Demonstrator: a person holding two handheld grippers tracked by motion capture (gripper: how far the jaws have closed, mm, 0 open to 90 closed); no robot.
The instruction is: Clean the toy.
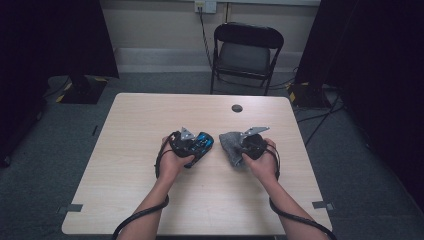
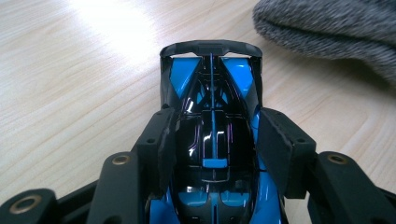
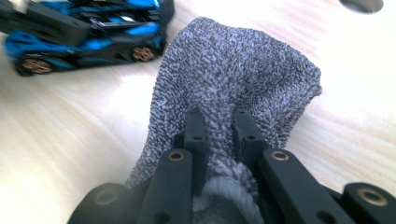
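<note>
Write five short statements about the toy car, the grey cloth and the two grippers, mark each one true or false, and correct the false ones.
1. The left gripper has its jaws on either side of a blue and black toy car. True.
2. The right gripper is open, with nothing between its jaws. False: it is shut on a grey cloth.
3. The car and the cloth lie on a light wooden table. True.
4. The cloth is draped over the car. False: the two lie side by side, apart.
5. A red chair stands beyond the table. False: the folding chair there is black.
</note>
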